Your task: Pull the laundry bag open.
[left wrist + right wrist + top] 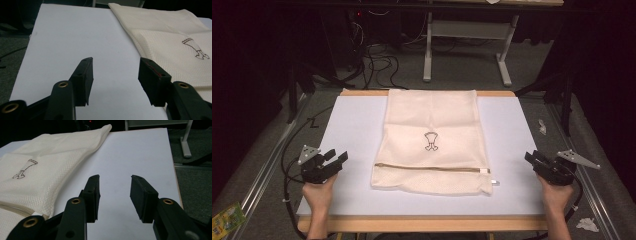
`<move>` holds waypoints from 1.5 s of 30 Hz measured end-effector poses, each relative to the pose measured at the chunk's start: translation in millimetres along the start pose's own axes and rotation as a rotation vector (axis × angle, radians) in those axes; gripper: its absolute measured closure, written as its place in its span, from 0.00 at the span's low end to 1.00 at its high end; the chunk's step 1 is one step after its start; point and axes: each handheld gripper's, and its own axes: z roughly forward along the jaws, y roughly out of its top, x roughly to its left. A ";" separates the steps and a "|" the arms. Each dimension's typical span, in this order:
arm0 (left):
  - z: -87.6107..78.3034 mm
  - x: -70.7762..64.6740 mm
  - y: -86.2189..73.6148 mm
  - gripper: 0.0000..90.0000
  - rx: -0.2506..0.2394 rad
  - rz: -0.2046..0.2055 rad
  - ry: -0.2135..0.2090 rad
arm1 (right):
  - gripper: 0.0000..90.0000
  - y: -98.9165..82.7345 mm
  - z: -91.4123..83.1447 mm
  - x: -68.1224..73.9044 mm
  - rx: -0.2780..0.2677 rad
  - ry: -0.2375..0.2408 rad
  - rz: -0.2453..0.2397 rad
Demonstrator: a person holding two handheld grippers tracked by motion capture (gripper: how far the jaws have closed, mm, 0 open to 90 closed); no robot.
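Surface: we note a white sheet point(357, 150) covering a table with a pale wooden edge point(422, 224), visible along the near and far sides. Around it lies grey carpeted floor, with metal rails running down both sides. The room behind is dark. Beyond the table stands a grey-legged table frame point(428, 50), and black cables point(377, 62) coil on the floor near it. A green packet point(227, 217) lies on the floor at the near left; scraps of crumpled white paper point(587, 224) lie on the floor at the right.

Count: one cream mesh bag point(432, 140), two grippers, two hands, one bag zipper.

We see the bag lying flat at the middle of the sheet, its far end at the far table edge. A small dark line drawing point(430, 141) is printed at its centre, and a brownish zipper point(432, 167) runs across near its near end.

The left gripper point(337, 159) sits over the sheet just beside the bag's left edge; its fingers point(83, 77) are spread with nothing between them. The right gripper point(532, 159) is at the sheet's right edge, apart from the bag; its fingers point(142, 195) are likewise spread over bare sheet.
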 end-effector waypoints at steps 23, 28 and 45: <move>35.5 -8.8 -9.3 0.51 0.048 0.012 0.022 | 0.66 -8.4 24.9 4.4 0.081 -0.029 -0.036; 41.8 -9.0 -11.6 0.51 0.065 0.023 0.036 | 0.66 -9.6 29.8 5.4 0.093 -0.030 -0.032; 53.3 -12.3 -15.2 0.51 0.095 0.044 0.063 | 0.65 -11.6 38.6 10.5 0.124 -0.050 -0.045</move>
